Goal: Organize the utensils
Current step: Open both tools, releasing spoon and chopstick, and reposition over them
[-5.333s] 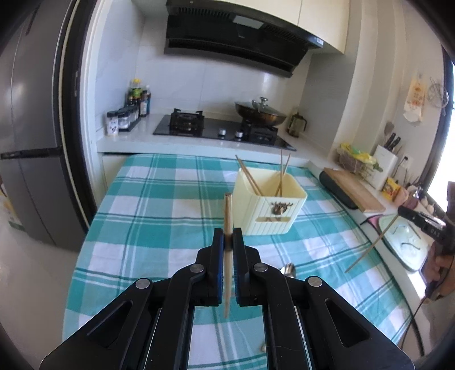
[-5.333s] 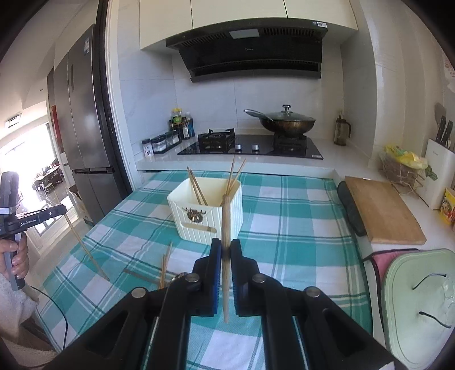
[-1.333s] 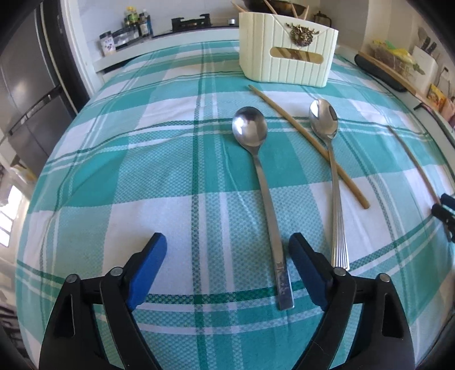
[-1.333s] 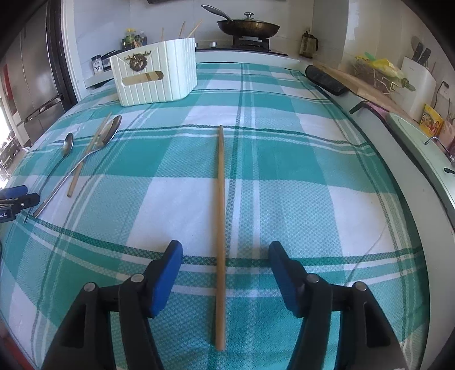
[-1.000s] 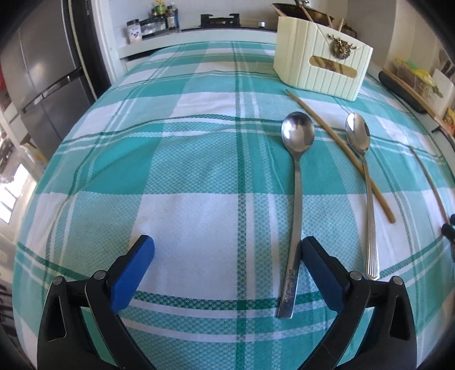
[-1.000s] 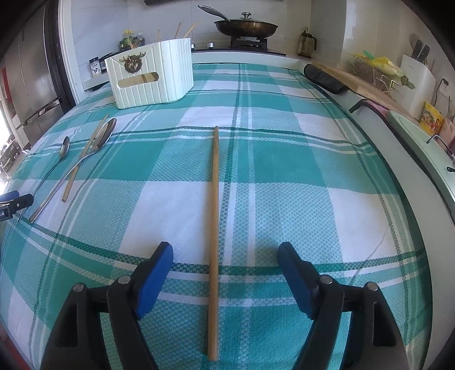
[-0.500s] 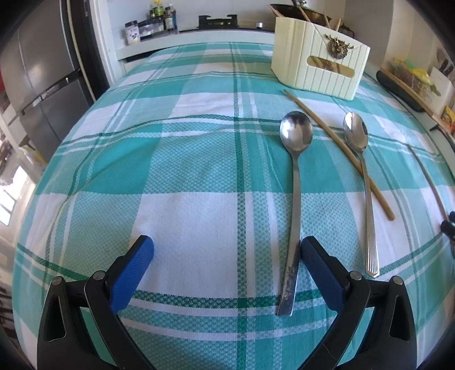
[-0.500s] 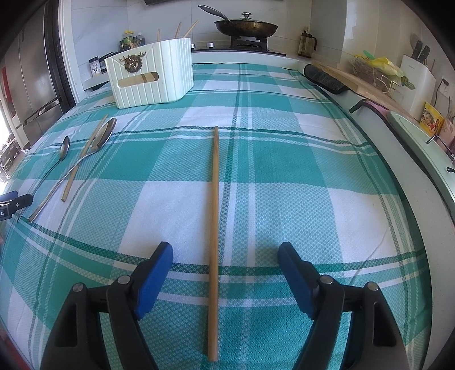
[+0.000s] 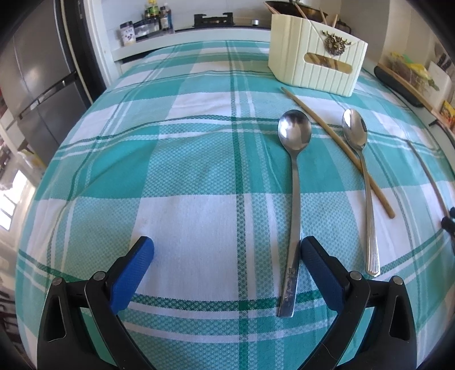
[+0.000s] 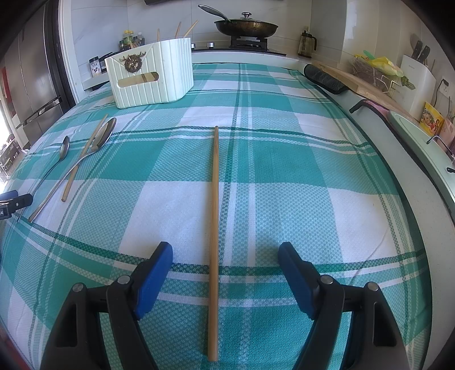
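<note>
Checked cloth (image 9: 199, 216) over the desk. Near the far edge, a cream caddy (image 10: 150, 78) holding several upright chopsticks. Lying toward the left edge: two spoons (image 9: 294, 182) with one chopstick (image 9: 335, 139) slanting between the bowls. Mid-desk, a second chopstick (image 10: 214, 199). Left tool (image 9: 227, 253) spread, near spoon's handle just inside one pad. Right tool (image 10: 224, 260) spread, straddling that chopstick without touching. Beyond the desk, wok (image 10: 246, 27) on stove.

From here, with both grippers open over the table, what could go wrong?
The left gripper sits off-centre: the spoon handle lies against its right finger, so closing may push it aside. The right gripper straddles a thin chopstick lying flat; the pads may roll it or miss.
</note>
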{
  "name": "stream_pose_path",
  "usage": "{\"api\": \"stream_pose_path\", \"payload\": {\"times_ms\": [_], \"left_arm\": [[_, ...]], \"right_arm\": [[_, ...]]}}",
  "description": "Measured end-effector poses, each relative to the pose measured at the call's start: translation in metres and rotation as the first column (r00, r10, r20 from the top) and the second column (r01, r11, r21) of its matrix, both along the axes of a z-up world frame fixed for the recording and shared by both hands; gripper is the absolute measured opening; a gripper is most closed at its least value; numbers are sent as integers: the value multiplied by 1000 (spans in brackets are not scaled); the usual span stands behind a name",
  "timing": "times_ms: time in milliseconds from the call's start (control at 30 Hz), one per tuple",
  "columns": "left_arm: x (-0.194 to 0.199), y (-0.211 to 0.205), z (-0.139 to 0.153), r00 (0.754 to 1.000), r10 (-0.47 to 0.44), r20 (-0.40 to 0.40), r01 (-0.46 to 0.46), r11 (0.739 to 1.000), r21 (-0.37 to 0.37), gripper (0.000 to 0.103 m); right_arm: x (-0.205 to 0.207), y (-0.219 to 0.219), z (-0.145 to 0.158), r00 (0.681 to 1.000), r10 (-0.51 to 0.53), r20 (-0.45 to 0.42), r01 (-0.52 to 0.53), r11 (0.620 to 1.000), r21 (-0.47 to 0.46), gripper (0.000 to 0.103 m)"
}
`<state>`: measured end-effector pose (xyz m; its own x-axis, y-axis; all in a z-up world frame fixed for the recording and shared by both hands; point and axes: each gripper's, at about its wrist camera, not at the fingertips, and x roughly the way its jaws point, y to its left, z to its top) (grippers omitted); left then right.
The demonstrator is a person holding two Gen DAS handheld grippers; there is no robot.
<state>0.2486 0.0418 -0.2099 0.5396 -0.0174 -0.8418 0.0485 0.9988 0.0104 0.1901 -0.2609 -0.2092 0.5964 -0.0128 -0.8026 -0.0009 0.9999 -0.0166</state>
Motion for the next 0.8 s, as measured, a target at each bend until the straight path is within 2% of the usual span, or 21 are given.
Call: {"api": "stream_pose_path", "payload": {"times_ms": [100, 167, 233, 400, 533, 667, 800], "left_arm": [[3, 5, 2, 997, -52, -59, 51, 999, -14, 102], [7, 9, 6, 990, -105, -94, 103, 994, -26, 102], [12, 13, 14, 987, -137, -86, 133, 990, -46, 102], [41, 2, 27, 968, -229, -98, 216, 968, -127, 102], [69, -14, 24, 960, -255, -118, 245, 965, -92, 99], [91, -26, 15, 952, -264, -157, 254, 964, -82, 88], [105, -40, 7, 954, -254, -160, 253, 967, -23, 86]], "right_arm": [[1, 0, 1, 1000, 17, -14, -17, 1000, 0, 79], [5, -2, 4, 994, 58, -90, -58, 998, 1, 79], [12, -7, 8, 981, 90, -169, -88, 996, 22, 78], [38, -19, 16, 955, 130, -268, -116, 991, 67, 78], [64, -16, 15, 939, 161, -303, -134, 985, 108, 77], [87, -9, 10, 931, 163, -326, -147, 986, 73, 65], [107, -3, 8, 935, 163, -316, -157, 987, 45, 63]]}}
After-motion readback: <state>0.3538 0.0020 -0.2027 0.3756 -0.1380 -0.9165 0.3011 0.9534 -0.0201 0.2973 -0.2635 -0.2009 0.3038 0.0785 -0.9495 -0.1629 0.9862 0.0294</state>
